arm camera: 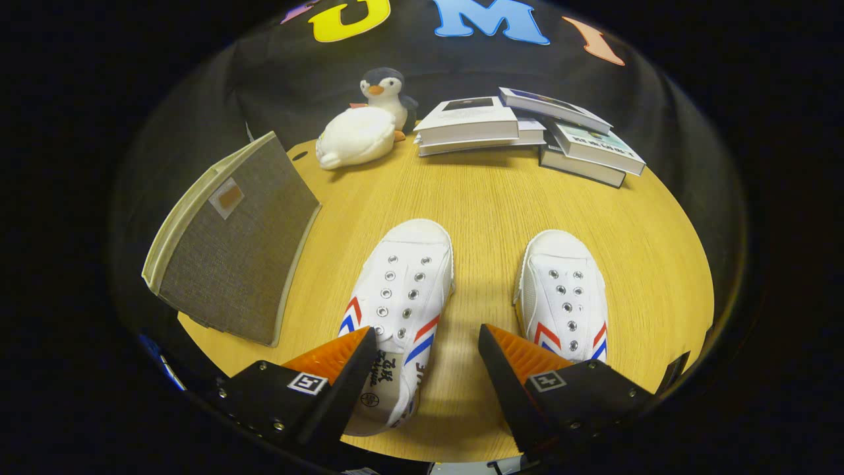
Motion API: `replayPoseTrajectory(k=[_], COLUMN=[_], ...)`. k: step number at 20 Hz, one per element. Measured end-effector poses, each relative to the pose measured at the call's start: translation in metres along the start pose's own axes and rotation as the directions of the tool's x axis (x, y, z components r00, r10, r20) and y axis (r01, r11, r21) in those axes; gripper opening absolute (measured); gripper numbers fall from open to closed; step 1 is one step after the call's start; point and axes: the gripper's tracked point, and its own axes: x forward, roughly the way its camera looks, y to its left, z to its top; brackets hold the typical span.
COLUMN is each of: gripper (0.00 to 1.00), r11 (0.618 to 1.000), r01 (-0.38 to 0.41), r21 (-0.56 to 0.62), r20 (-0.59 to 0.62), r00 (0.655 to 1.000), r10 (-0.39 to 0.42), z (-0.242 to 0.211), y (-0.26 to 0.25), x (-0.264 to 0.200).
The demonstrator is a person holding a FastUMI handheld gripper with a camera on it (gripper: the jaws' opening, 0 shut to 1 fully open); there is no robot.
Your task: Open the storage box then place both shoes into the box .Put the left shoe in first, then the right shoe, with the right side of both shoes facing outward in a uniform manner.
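Hand-held gripper (427, 369): released, fingers spread wide, nothing between the pads; it hangs above the near part of the tabletop (488, 198).

Left shoe (395, 310): white canvas, red and blue stripes, no laces. Lies flat, sole down, partly under the left finger (330, 369). Heel toward the gripper, toe pointing away; long axis runs roughly along the fingers' own direction, leaning slightly right at the toe.

Right shoe (566, 297): same make, just ahead of the right finger (527, 363), heel end hidden behind it. Parallel to its mate, well apart from it, bare wood between.

Storage box (231, 244): grey fabric, beyond and left of the left finger, near the tabletop's edge. Reads as shut, or possibly folded flat; cannot tell which. A small label sits on its upper face.

Judgement: the box is the first thing due, and it lies off to the left of the fingers' line, so the gripper must swing left past the left shoe to reach it.

Other stock: plush penguin (386, 89), white plush (356, 137), stacked books (527, 128), all at the far side.
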Motion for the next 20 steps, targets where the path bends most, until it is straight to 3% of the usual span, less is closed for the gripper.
replayPoseTrajectory(k=[1,4,6,8,9,10,11,14,15,20], gripper=[0.86,0.83,0.56,0.56,0.2,0.19,0.08,0.07,0.0,0.0], r11=[1.0,0.996,0.992,0.99,0.99,0.989,0.988,0.981,0.983,0.967], r01=[0.001,-0.041,-0.048,-0.062,-0.057,-0.049,-0.042,-0.015,-0.006,-0.05], r21=[0.004,0.085,0.121,0.129,0.129,0.142,0.149,0.196,0.182,0.249], r20=[-0.02,-0.022,-0.031,-0.017,-0.024,-0.023,-0.037,-0.012,-0.02,0.003], r00=[1.0,0.999,0.998,0.998,0.998,0.998,0.998,1.0,1.0,0.999], r10=[-0.001,0.043,0.052,0.065,0.061,0.053,0.048,0.018,0.01,0.051], z=[-0.007,-0.008,-0.009,-0.006,-0.007,-0.008,-0.007,0.001,0.002,0.021], y=[-0.002,0.004,0.006,0.014,0.014,0.012,0.013,0.012,0.014,0.031], x=[0.003,0.005,0.004,0.006,0.003,0.003,0.003,-0.002,-0.002,-0.024])
